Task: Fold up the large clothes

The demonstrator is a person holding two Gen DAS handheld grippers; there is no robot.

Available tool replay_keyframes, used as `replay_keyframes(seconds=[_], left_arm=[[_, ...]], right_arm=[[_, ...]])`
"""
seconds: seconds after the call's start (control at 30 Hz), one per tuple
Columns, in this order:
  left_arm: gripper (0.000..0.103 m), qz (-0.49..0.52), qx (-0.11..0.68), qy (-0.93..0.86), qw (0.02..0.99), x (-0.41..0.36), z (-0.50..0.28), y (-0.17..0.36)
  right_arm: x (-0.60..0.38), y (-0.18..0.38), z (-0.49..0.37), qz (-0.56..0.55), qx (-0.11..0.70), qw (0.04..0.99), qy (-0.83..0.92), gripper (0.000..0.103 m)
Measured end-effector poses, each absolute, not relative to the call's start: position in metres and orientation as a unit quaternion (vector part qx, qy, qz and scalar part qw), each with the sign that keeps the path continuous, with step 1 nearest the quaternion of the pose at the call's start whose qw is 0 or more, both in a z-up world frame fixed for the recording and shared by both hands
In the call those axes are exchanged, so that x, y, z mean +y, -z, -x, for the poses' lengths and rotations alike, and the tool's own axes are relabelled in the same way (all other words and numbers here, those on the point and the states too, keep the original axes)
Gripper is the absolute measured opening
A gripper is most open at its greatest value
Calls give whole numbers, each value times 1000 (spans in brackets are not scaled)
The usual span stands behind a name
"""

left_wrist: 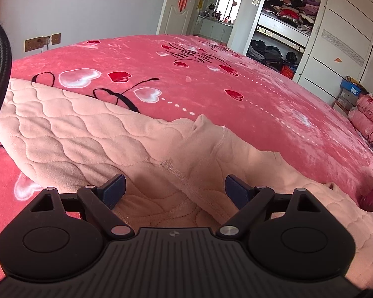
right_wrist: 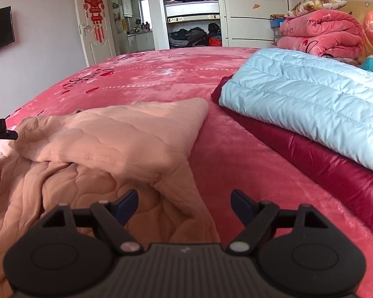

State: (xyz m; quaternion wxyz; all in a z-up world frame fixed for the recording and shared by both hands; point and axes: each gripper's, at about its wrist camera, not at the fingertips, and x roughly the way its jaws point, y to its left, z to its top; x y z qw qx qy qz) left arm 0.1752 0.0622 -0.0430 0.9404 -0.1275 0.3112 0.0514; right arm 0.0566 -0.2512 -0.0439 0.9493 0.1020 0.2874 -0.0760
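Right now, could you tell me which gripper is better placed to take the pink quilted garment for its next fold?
Probably the left gripper: its open jaws straddle the pink quilted garment. The right gripper, also open, sits at the garment's edge, half over the bedspread.

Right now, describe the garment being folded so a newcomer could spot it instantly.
Start at the pink heart-print bedspread covering the bed. At its near edge, left of the stacked light-blue jacket and dark red jacket, lies the peach quilted garment, partly folded. Unlike its shiny neighbours, it is matte, fleecy, with wavy stitching.
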Motion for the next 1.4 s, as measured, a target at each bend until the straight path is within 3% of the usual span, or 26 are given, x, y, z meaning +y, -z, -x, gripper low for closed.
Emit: replay_keyframes(seconds=[0.33,0.83,1.23,1.4], left_arm=[[103,110,311,-47,943,50,-178,46],[103,106,312,-24,944,43,-178,48],[103,12,319,-52,946,21,-175,61],[103,16,317,-49,947,22,-171,58]], right_arm=[[-262,63,-76,-99,291,945,109,82],[-316,77,-49,-276,250,908,192,81],[-308,73,-54,-236,261,919,180,85],[-294,57,-42,-189,252,933,175,86]])
